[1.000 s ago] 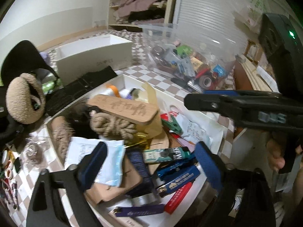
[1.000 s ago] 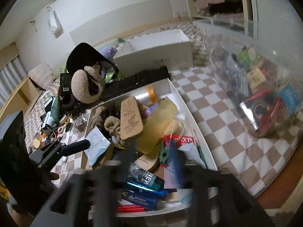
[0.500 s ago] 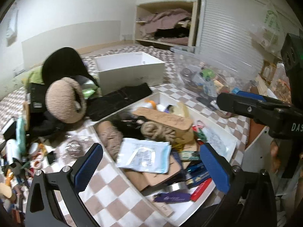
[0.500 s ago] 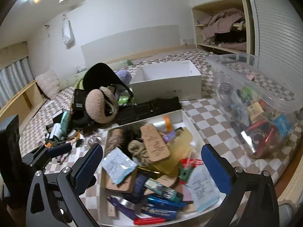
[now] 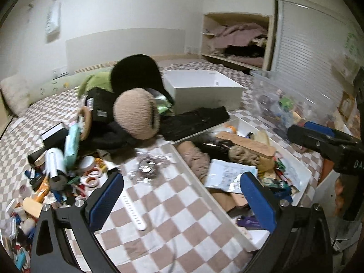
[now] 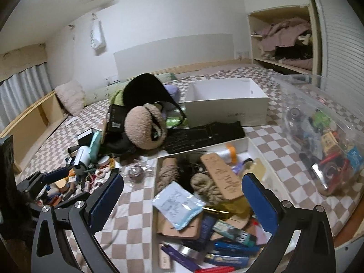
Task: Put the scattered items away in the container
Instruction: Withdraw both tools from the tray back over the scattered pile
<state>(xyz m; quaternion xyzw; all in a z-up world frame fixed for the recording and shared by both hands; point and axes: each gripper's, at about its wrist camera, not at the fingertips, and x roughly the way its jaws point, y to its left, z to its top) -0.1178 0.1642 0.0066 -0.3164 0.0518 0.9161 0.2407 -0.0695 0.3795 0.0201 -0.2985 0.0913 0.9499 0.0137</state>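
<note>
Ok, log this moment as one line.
left gripper: open, empty, over white strap | right gripper: open, empty, above white tray | tray: part-filled

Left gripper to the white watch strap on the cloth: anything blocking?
Nothing visible. The white watch strap lies alone on bare checkered cloth, just ahead of the open left gripper; the white tray sits to its right.
</note>
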